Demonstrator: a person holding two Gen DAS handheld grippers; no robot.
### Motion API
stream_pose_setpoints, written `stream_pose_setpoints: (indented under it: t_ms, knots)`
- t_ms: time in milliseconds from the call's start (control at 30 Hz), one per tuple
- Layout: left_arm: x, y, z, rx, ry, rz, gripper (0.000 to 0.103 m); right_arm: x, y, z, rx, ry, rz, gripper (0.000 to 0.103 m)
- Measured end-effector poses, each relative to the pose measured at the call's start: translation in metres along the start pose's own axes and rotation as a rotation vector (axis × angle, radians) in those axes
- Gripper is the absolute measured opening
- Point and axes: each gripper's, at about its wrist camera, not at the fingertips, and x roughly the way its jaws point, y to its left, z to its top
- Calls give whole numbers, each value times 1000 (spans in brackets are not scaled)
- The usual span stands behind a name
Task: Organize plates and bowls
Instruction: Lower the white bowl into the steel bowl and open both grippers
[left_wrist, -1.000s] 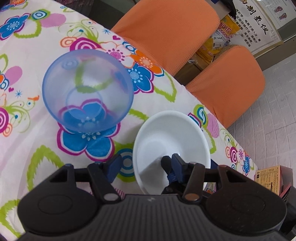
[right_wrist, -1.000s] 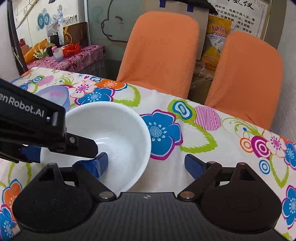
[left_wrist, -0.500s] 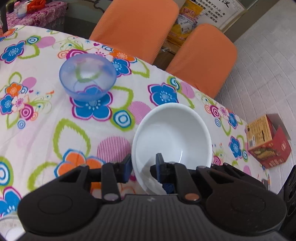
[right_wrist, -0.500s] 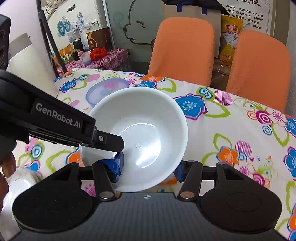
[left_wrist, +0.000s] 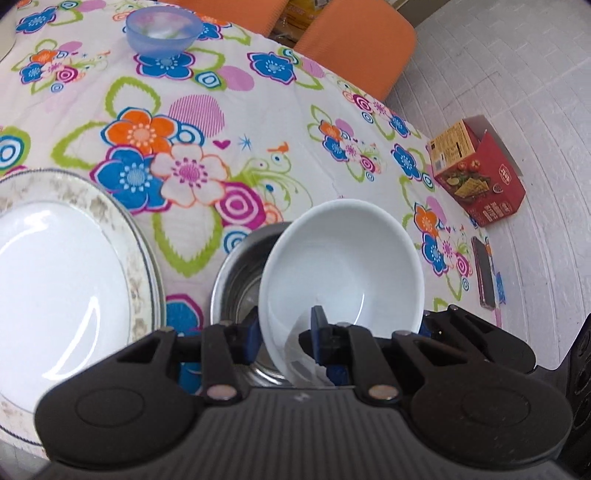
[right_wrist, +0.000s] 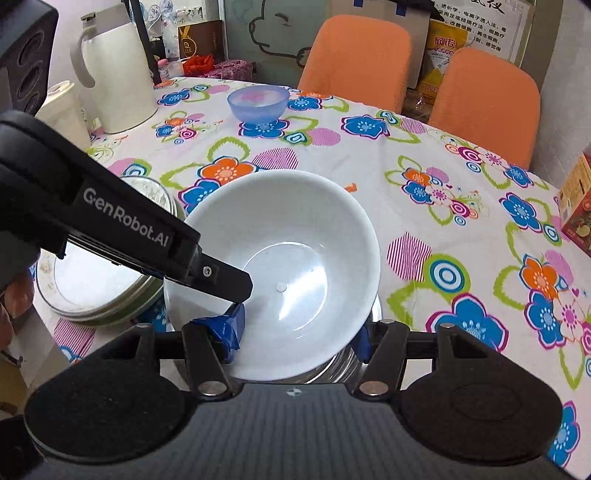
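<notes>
The left hand-held gripper (left_wrist: 284, 332) pinches the near rim of the round white ceramic bowl (left_wrist: 343, 258), one blue pad inside the wall and one outside, holding it tilted just above the round stainless-steel bowl (left_wrist: 236, 280) that sits on the flower-patterned desk (left_wrist: 258, 122). The right hand-held gripper (right_wrist: 295, 332) is spread wide, its fingers standing either side of the white bowl; whether they touch it I cannot tell. The step in hand looks like nesting the white bowl into the steel one. Next, the bowl needs levelling and centring over the steel rim, then lowering before the pinch loosens. A large white gold-rimmed plate (left_wrist: 55, 266) lies just beside, and a translucent blue plastic bowl (left_wrist: 164, 31) waits far across the desk.
</notes>
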Motion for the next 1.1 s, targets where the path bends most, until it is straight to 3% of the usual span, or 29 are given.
stream_pose_setpoints:
  t_ms: [167,200,267,500,733,1100]
  knots:
    - [8,8,-10,-1,37,0,19,3,6,-18,27,16,13,45]
    - [10,10,-10,-2,46,-10,31,3,6,-19,28,14,13,45]
    - [10,11,-10,-19,53,-33,44,1,5,-20,38,10,18,44]
    - [6,9,-5,-4,37,-26,46,-10,-5,-22,72,-18,12,44]
    - [-7,7,-4,33,-8,-12,47,-26,-15,-22,67,-74,-64,45]
    - [-20,3,4,88,-71,30,50,-18,-33,-19,175,-59,7,47]
